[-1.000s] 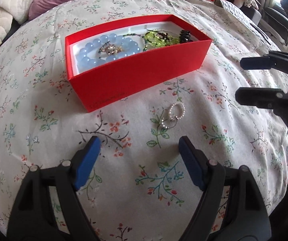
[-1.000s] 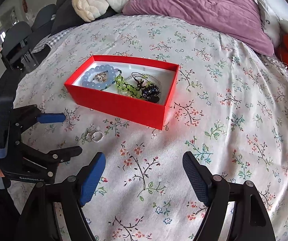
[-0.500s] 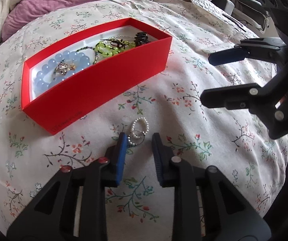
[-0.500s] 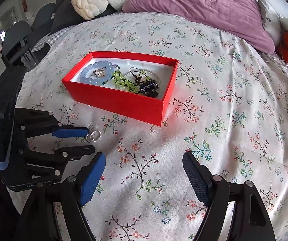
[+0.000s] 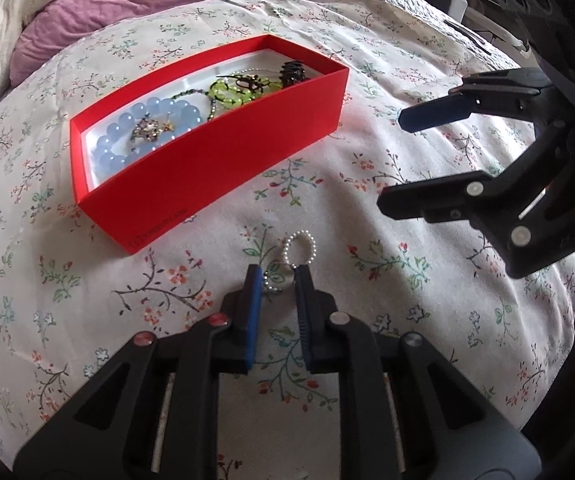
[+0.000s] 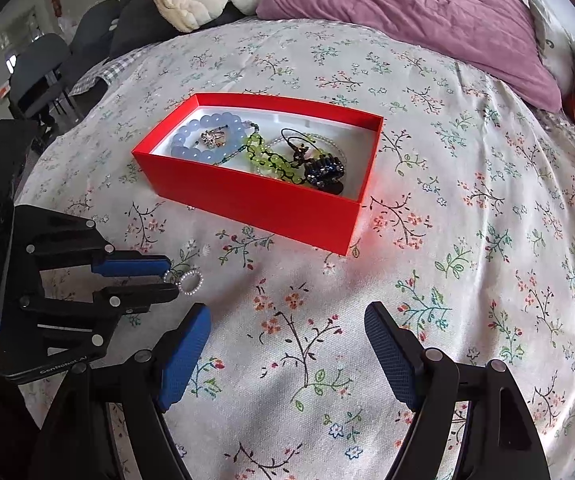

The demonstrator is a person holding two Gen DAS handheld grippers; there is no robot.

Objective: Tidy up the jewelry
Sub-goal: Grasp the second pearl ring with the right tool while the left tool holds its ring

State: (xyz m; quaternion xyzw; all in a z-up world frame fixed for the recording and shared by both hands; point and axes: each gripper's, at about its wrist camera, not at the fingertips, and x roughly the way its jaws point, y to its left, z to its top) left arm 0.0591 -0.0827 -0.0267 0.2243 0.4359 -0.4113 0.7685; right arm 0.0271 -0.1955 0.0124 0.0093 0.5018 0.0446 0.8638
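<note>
A red rectangular cardboard box (image 6: 261, 200) sits on the floral-printed bedspread (image 6: 467, 240). Inside it a pale blue bead bracelet (image 6: 203, 136) lies at the left end, a green bead strand (image 6: 265, 156) in the middle and a dark beaded piece (image 6: 325, 170) toward the right. In front of the box, on the cloth, lies a small pearl-bead ring pair (image 5: 293, 256), apparently linked. Behind the box rests a mauve pillow (image 6: 427, 12).

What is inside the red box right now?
Inside the red box: a pale blue bead bracelet around a small sparkly piece, a green bead strand, a thin clear bead strand, and a dark beaded piece. The near wall hides part of the floor.
</note>
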